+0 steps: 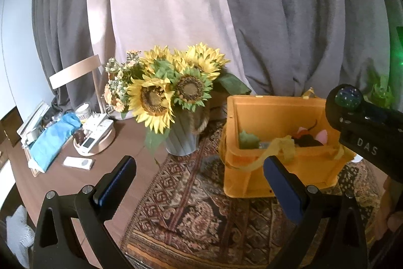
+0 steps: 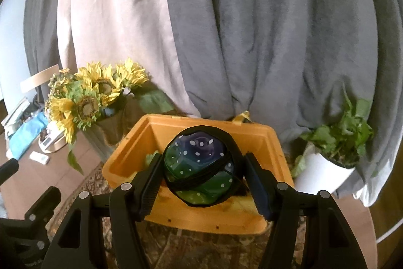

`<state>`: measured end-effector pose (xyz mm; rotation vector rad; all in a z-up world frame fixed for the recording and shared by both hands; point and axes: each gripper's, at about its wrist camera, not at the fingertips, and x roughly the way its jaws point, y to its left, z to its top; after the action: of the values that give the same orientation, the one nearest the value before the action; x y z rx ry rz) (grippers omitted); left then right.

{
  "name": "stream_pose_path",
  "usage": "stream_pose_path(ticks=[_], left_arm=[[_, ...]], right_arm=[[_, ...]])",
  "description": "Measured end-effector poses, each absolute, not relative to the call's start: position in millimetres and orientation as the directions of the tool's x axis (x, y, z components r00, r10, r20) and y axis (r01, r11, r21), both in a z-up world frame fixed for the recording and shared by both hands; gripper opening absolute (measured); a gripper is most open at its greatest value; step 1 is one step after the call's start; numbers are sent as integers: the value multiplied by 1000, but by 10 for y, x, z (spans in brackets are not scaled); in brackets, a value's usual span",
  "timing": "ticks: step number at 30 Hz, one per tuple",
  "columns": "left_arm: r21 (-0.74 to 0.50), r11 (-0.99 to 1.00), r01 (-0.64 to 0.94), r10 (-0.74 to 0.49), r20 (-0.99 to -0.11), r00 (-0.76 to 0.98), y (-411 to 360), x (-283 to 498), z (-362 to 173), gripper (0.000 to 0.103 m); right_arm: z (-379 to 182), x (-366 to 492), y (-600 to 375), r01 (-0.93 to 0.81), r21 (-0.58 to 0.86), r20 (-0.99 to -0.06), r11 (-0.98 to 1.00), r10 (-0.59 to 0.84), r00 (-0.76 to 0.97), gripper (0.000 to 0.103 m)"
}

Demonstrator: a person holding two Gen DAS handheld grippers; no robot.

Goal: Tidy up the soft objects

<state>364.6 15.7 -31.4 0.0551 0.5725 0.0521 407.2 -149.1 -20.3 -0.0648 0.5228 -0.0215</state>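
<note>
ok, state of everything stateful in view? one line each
right hand-held gripper: shut on the dotted soft ball
dotted soft ball: held above the orange bin, not yet dropped
left hand-held gripper: open, nothing between its fingers
orange bin: open top, a few soft items already inside, strap draped over the front rim
sunflower vase: upright beside the bin
white plant pot: upright
</note>
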Motion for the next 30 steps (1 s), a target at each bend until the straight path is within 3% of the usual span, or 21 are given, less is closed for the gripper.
stream_pose_path(ticks=[21,26,30], left_arm=[[106,993,-42,97,-586,804,384,4339,-544,103],[97,995,-39,90,-596,798,444,4407,-571,103],[93,995,-33,82,-593,801,499,4401,-558,103]], right_arm=[[-438,5051,-1236,4,-94,-586,996,-58,808,65],[-495,5199,-1201,19,-96,-617,995,-74,783,79],[-472,5161,-1174,38,-98,-607,994,-90,789,79]])
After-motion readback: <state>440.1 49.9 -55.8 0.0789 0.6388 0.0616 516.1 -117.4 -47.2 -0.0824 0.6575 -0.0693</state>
